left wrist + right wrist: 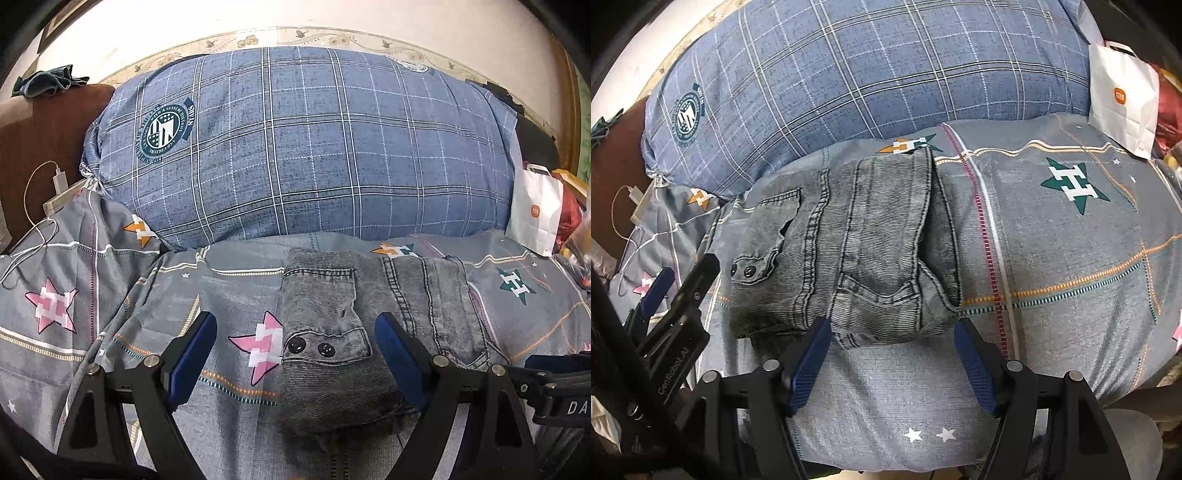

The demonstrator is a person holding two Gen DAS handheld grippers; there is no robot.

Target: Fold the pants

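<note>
Grey denim pants [857,243] lie folded into a compact bundle on the grey star-print bedsheet [1052,258]. They also show in the left wrist view [332,332], with two black buttons facing up. My left gripper [295,325] is open and empty, its blue fingers [192,354] straddling the bundle's left part just above it. My right gripper [892,332] is open and empty, its fingers at the bundle's near edge. The left gripper [661,291] also appears at the left of the right wrist view.
A big blue plaid pillow [303,147] lies behind the pants. A white paper bag [535,210] and clutter stand at the right. A charger with cable [55,184] lies at the left by a brown headboard [44,122].
</note>
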